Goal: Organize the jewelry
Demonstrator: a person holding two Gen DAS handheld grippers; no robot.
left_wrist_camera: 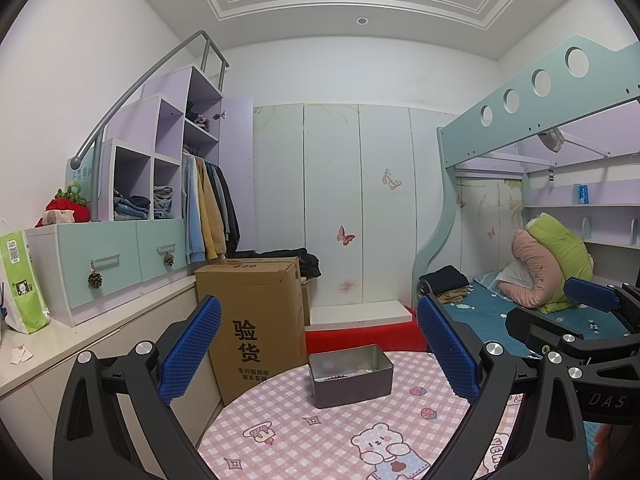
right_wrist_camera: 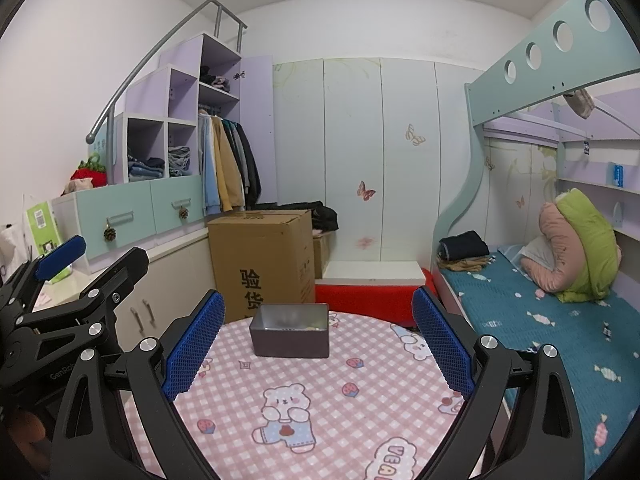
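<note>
Both tools nearest lens: our left tool (left_wrist_camera: 316, 352) and right tool (right_wrist_camera: 318, 340) spread wide, nothing between blue pads, held above pink checked tabletop (right_wrist_camera: 320, 376). Grey tin (right_wrist_camera: 289, 336) stands open on tabletop's far side; few small pieces, dark beads (left_wrist_camera: 334, 378) among them, lie inside, blurred. No loose jewelry seen on cloth. Scene fits either sorting inside tin pending or pieces already gathered; we cannot tell which.
</note>
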